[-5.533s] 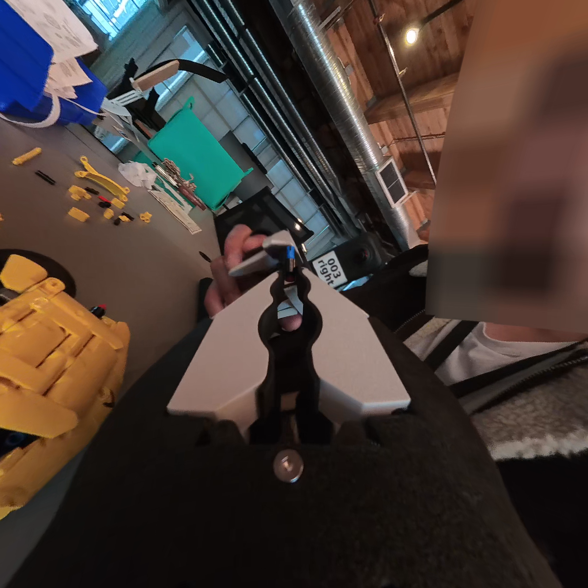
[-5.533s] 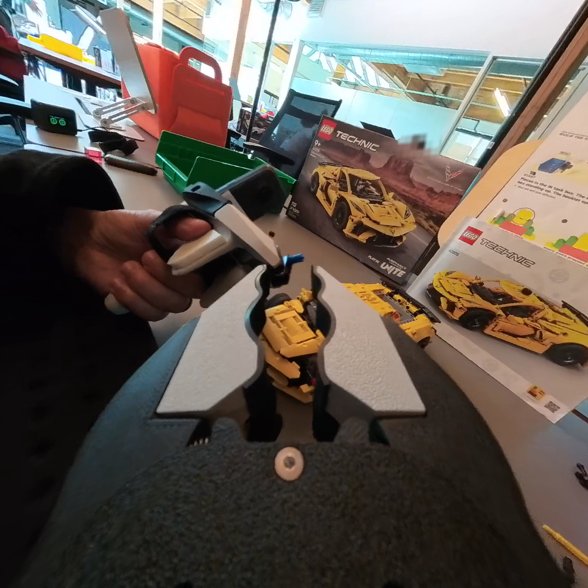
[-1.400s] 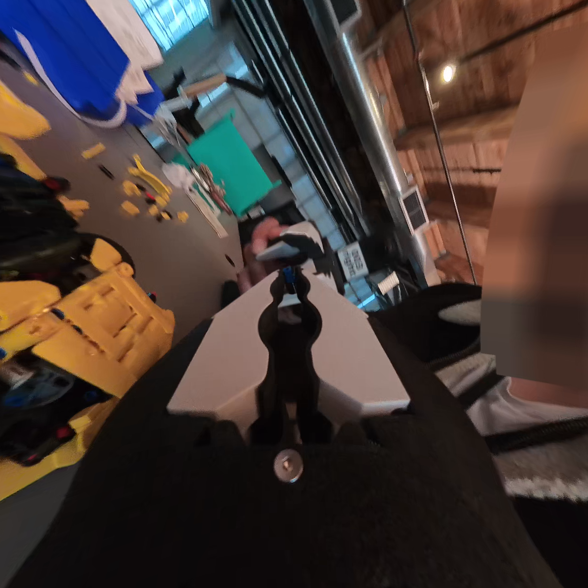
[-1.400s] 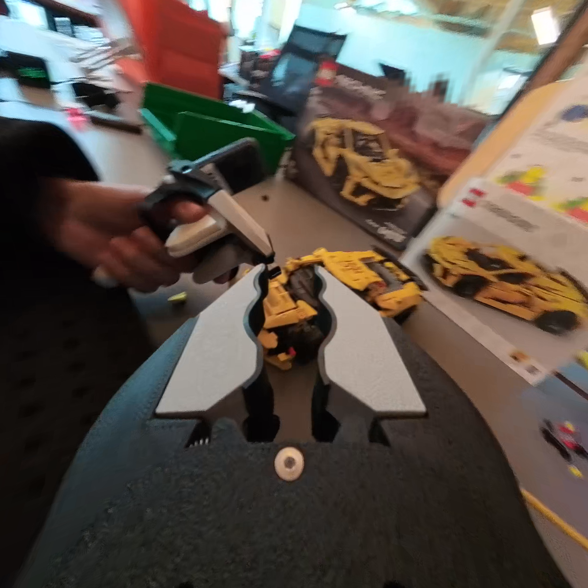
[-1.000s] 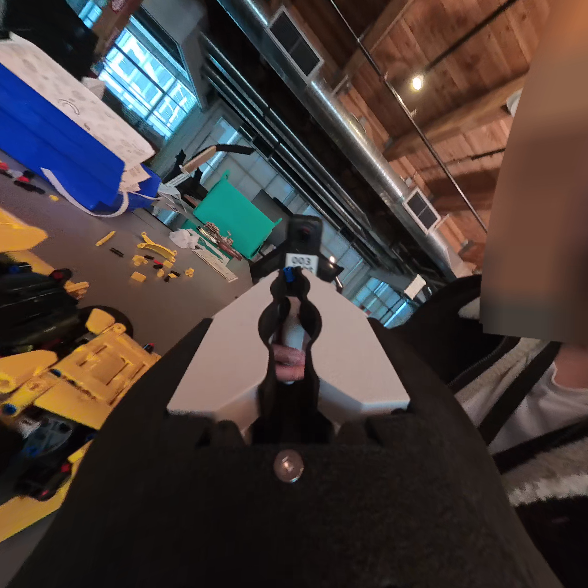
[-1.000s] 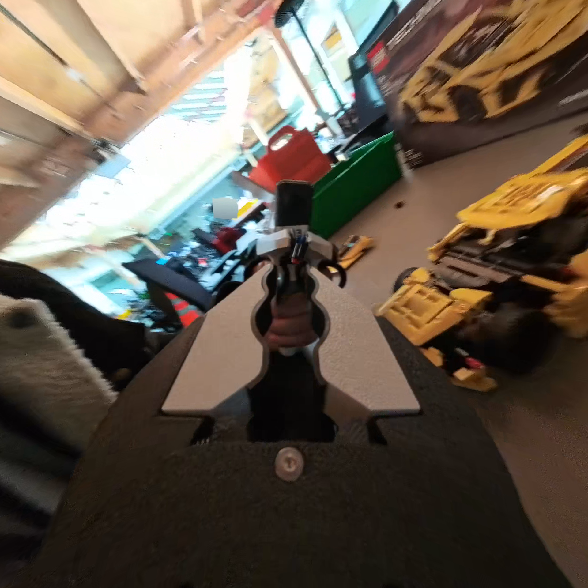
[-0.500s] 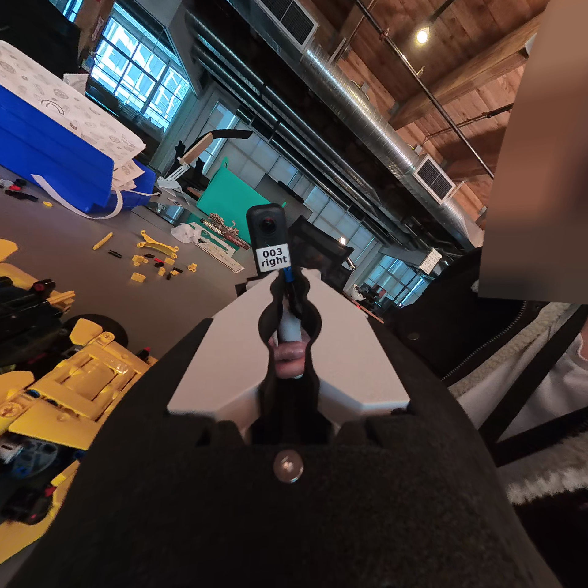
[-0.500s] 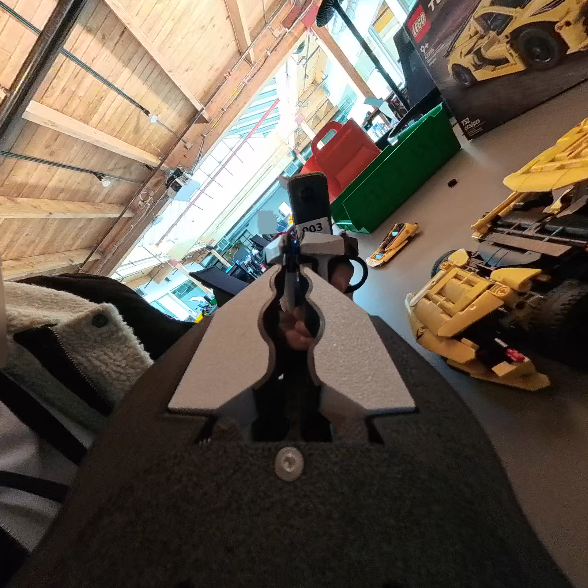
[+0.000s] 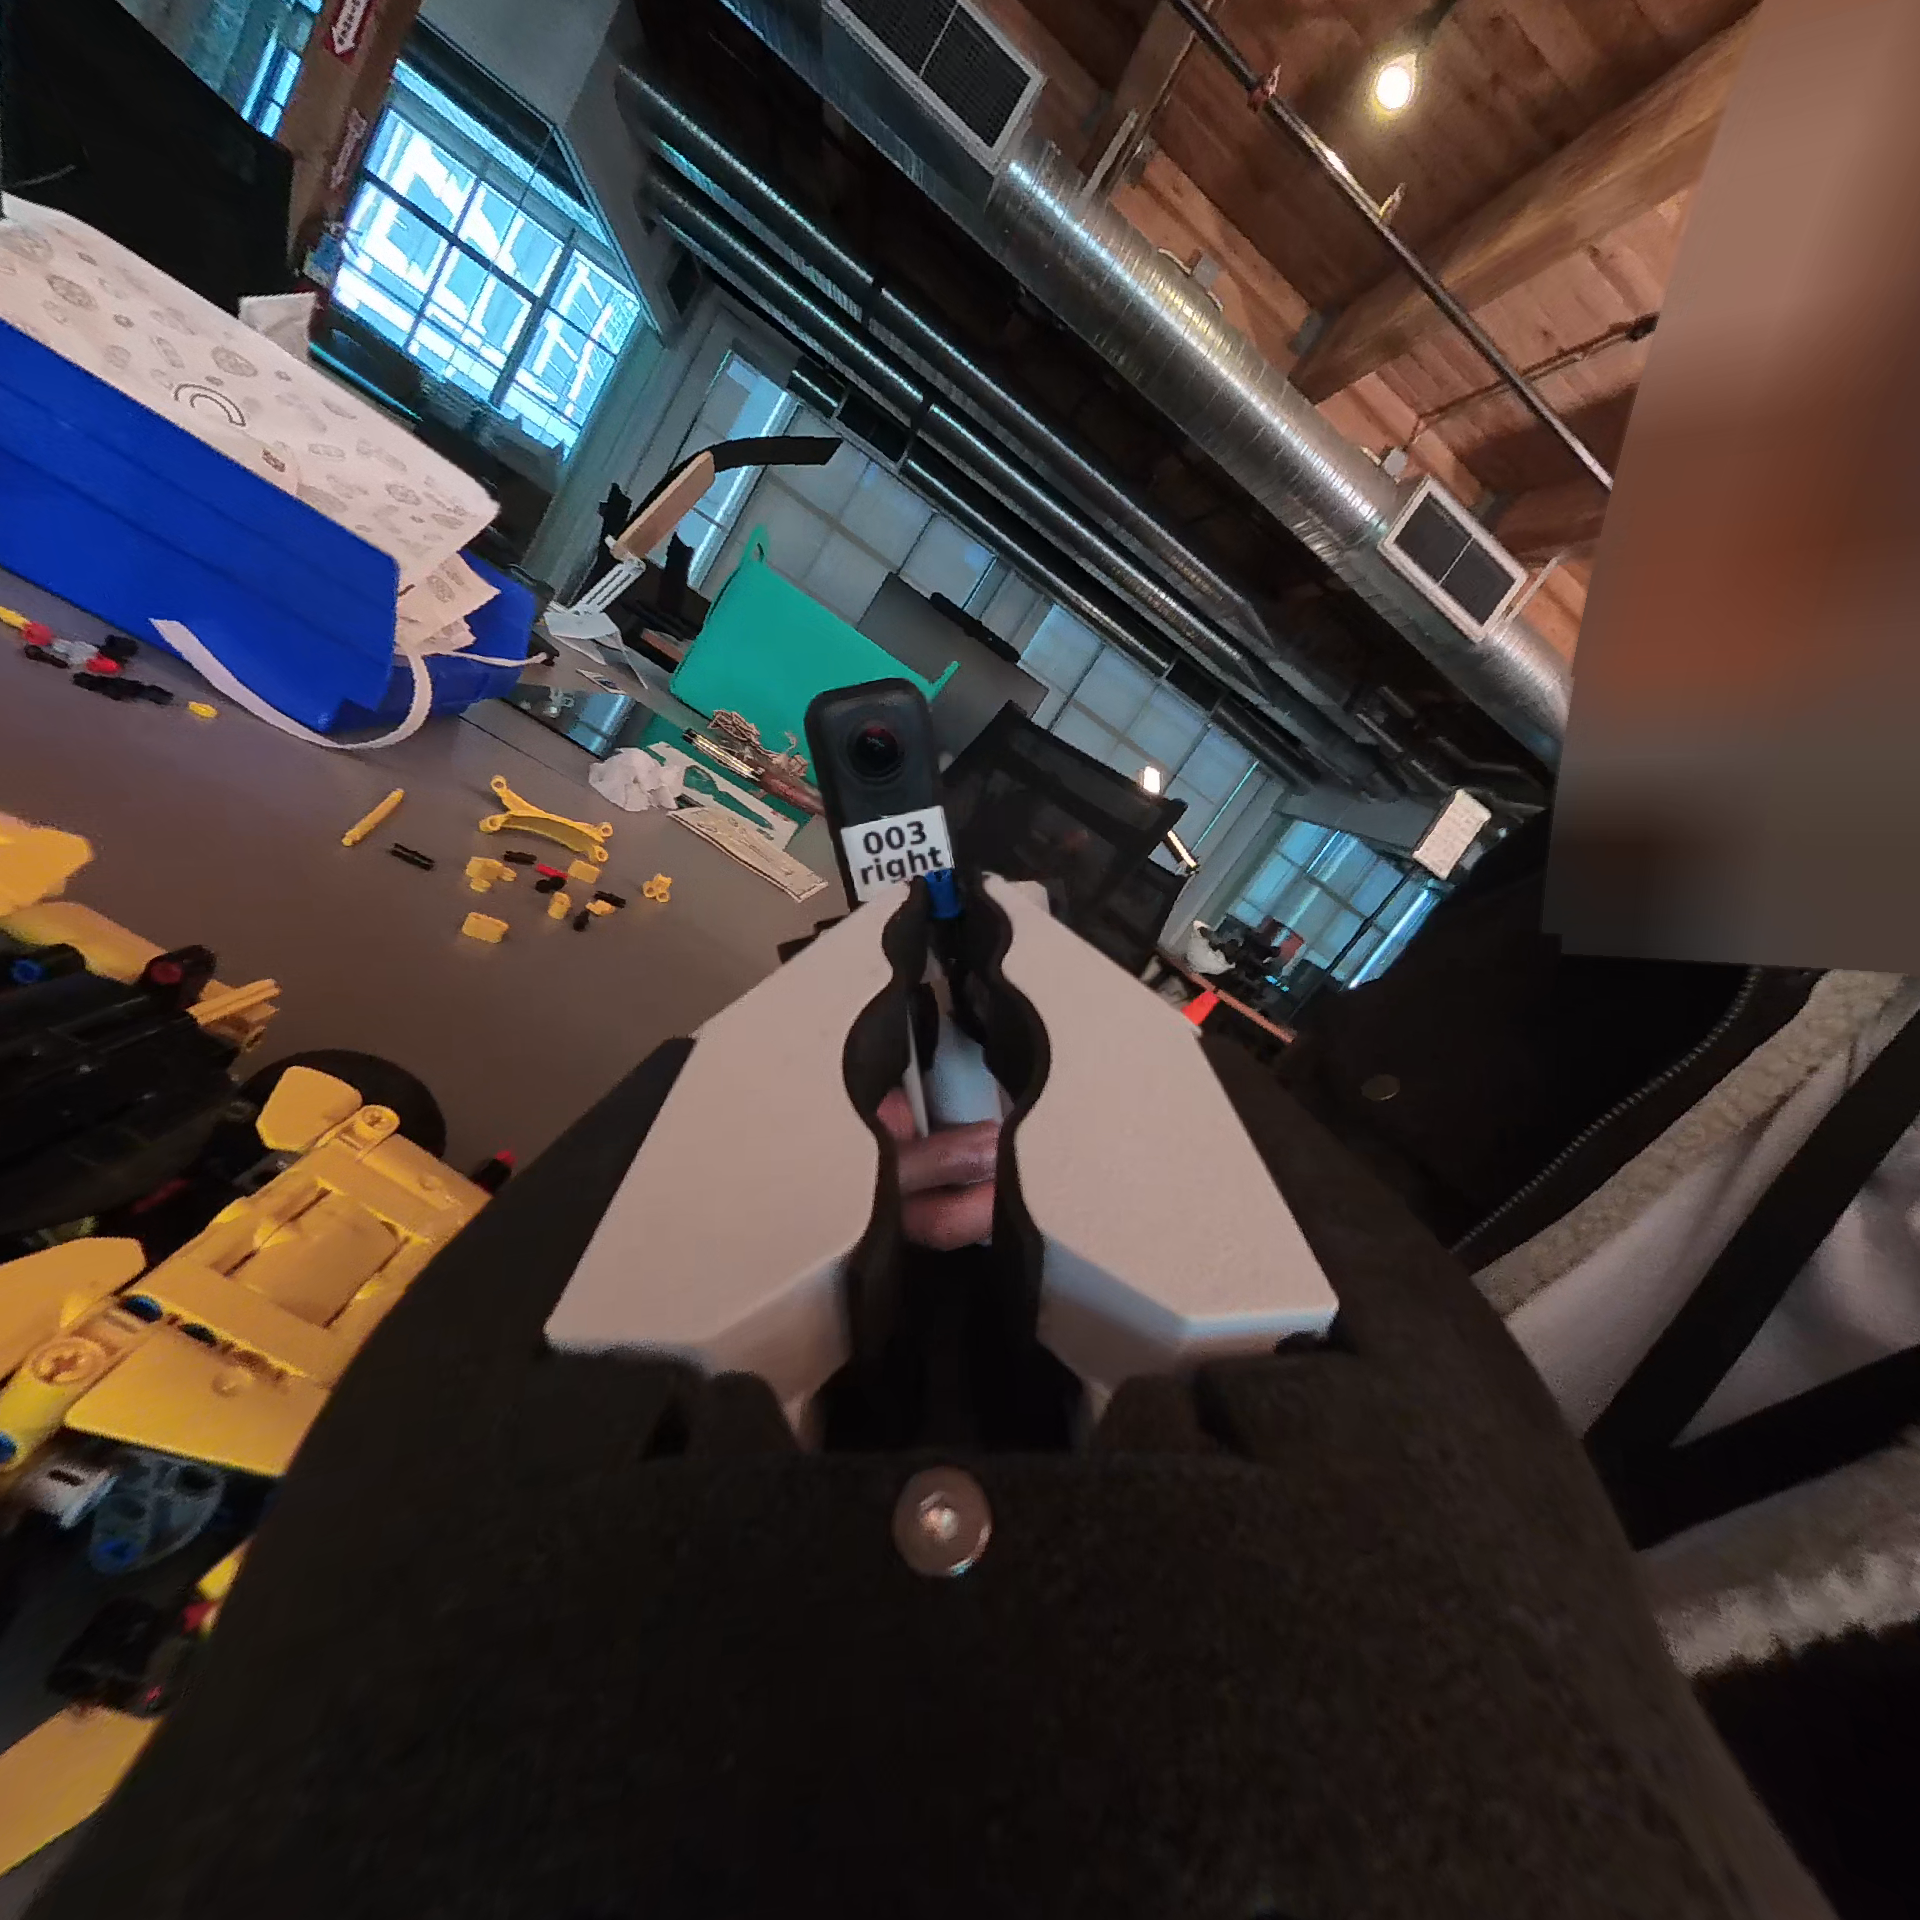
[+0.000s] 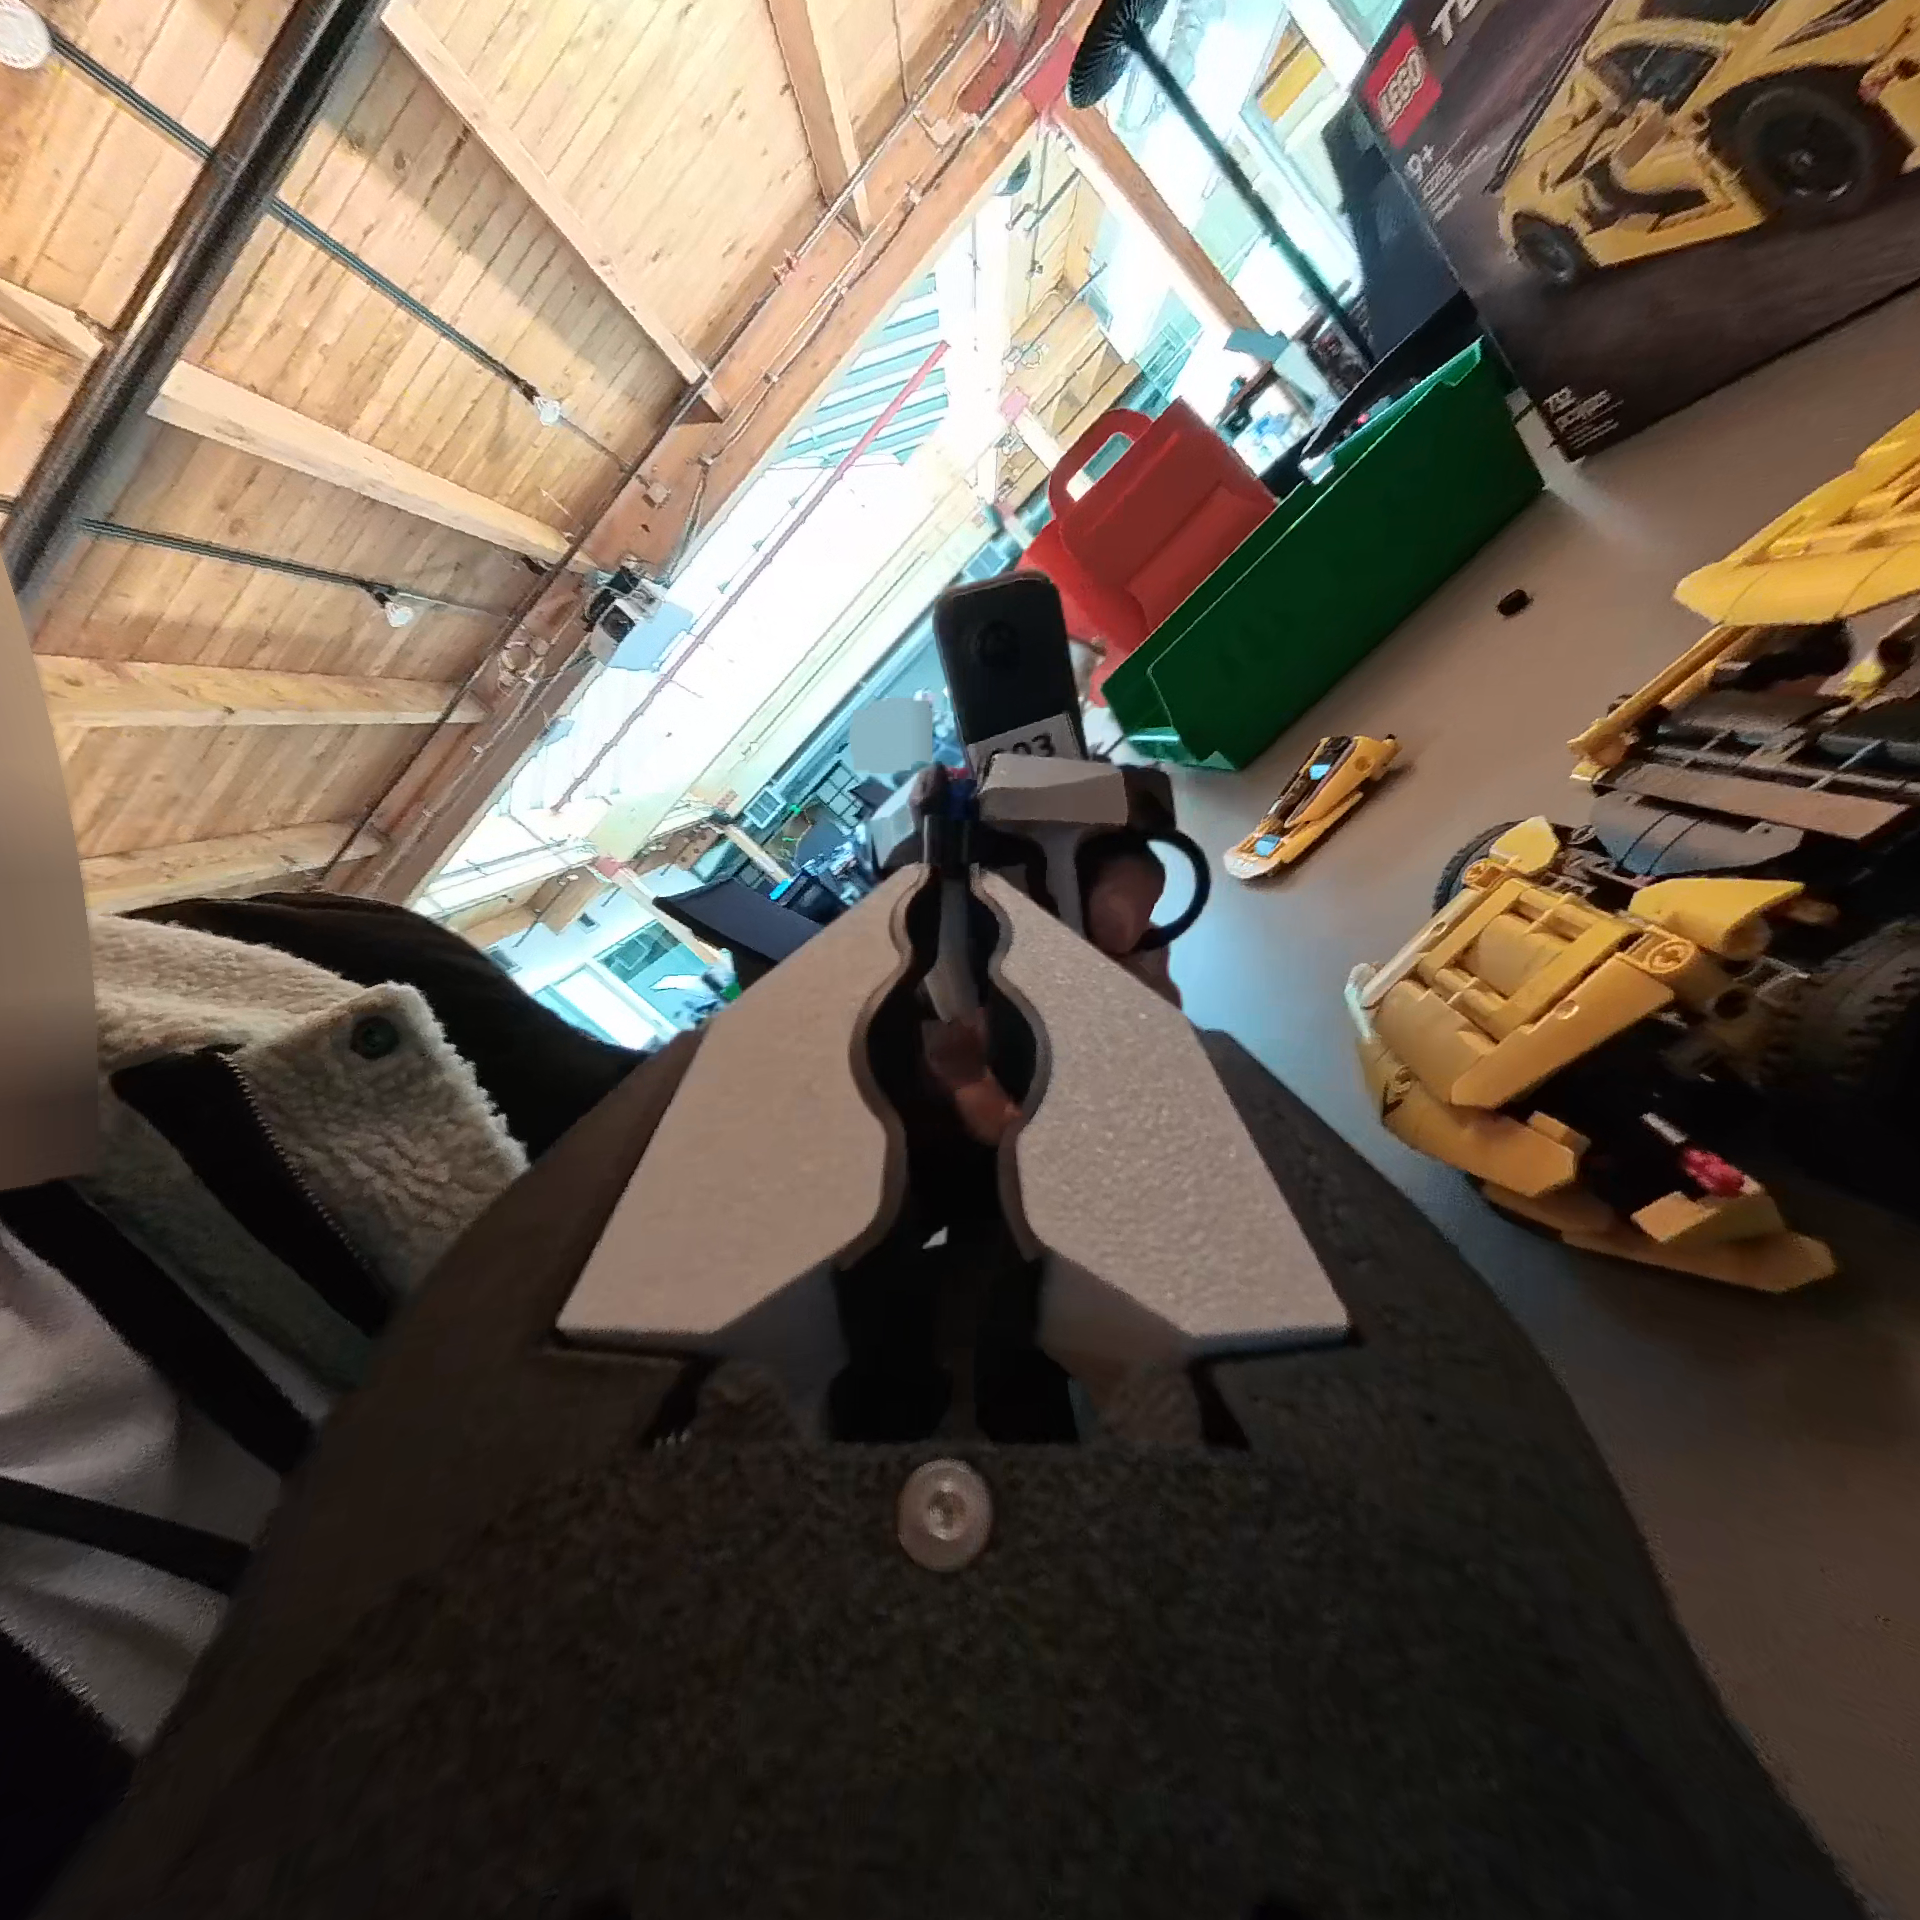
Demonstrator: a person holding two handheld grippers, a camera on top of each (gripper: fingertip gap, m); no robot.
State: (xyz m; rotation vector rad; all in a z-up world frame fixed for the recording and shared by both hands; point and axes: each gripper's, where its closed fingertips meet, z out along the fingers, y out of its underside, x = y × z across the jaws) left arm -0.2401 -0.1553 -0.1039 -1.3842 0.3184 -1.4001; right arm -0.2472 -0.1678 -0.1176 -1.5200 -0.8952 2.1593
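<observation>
Where timber beams (image 10: 312, 468) span, grey tabletop (image 9: 312, 935) lies.

Two grippers face each other tip to tip: the left gripper (image 9: 940, 914) and the right gripper (image 10: 951, 883), with one small blue piece (image 9: 941, 891) at the tips. One half-built yellow model car (image 10: 1621, 1029) sits on the one grey table (image 10: 1662, 1455). Behind the car stand one green bin (image 10: 1340, 592), one red case (image 10: 1153, 520) and one printed box (image 10: 1662, 187). Left of the car lies one blue bin (image 9: 208, 561).
</observation>
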